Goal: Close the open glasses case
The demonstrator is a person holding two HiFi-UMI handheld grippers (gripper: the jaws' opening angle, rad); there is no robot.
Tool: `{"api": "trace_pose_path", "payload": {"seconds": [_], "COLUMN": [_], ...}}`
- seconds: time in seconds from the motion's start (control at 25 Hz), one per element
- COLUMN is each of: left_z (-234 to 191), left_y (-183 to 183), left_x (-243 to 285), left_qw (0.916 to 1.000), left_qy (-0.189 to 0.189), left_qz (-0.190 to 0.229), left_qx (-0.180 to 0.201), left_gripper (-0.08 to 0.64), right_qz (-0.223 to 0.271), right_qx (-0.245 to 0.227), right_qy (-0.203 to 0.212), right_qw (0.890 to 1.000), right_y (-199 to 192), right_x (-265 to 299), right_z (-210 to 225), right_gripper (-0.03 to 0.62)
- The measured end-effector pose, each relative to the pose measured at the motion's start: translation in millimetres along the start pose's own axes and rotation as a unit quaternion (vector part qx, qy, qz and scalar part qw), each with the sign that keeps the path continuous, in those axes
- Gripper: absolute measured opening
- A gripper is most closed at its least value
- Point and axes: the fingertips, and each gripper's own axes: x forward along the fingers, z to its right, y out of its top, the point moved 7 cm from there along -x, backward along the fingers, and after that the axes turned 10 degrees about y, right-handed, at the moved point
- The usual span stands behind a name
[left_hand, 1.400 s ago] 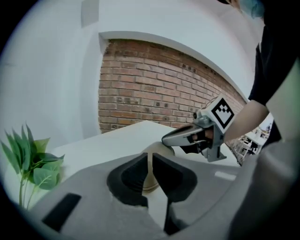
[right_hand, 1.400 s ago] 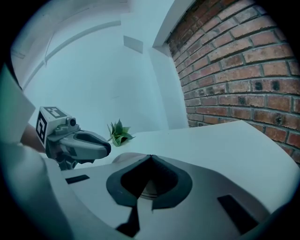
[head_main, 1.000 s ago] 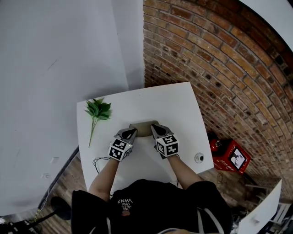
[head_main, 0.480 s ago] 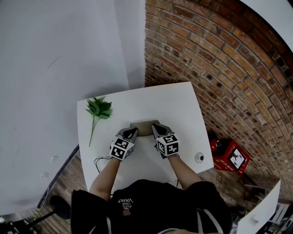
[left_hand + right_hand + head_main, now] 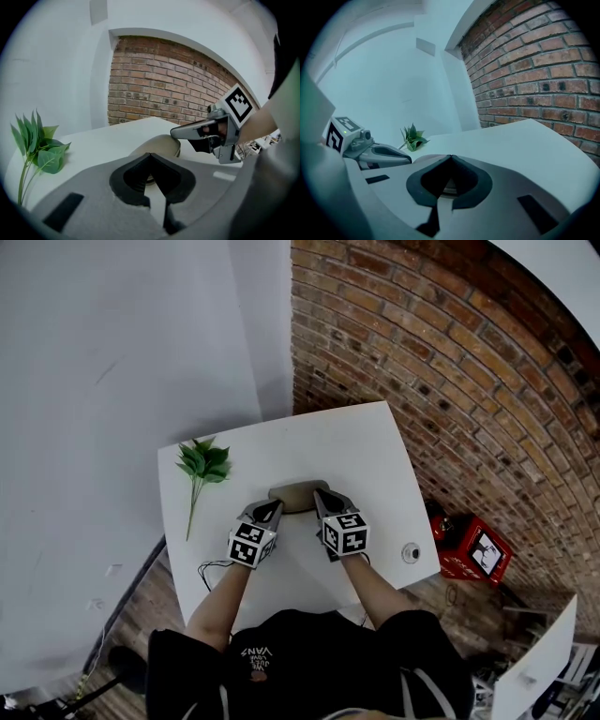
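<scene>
A beige glasses case (image 5: 298, 495) lies across the middle of the white table (image 5: 356, 442), its lid down as far as I can see. My left gripper (image 5: 274, 509) is shut, its tip at the case's left end. My right gripper (image 5: 322, 496) is shut too, its tip on the right end. In the left gripper view the case (image 5: 158, 144) bulges just beyond my shut left gripper (image 5: 149, 154), and the right gripper (image 5: 180, 132) rests on its top edge. The right gripper view shows the right gripper (image 5: 450, 157) over the case (image 5: 424, 158), with the left gripper (image 5: 405, 158) alongside. Nothing sits between either pair of jaws.
A green leafy sprig (image 5: 202, 465) lies at the table's left side. A small round object (image 5: 409, 552) sits near the front right corner, and a thin cable (image 5: 202, 570) hangs at the front left edge. A brick wall (image 5: 450, 362) stands to the right, with a red crate (image 5: 473, 554) on the floor.
</scene>
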Motion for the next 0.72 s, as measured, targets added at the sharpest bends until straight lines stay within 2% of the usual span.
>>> {"api": "trace_pose_path", "payload": {"seconds": [0.32, 0.72], "left_z": [-8.0, -13.6], "left_y": [0.9, -12.1], "left_x": [-7.3, 3.3], "left_qw": [0.9998, 0.9978], "left_qy": [-0.015, -0.028], "left_qz": [-0.01, -0.054], "left_qx": [0.003, 0.027], "left_gripper": [0.011, 0.009], "right_qz": [-0.014, -0.042], "right_qx": [0.005, 0.006], "right_qy": [-0.016, -0.039], "right_qw": [1.0, 0.998], "right_y": [-7.5, -20.0], "right_x": [-6.4, -4.8], "right_z": [-8.3, -11.2], "right_gripper": [0.0, 0.0]}}
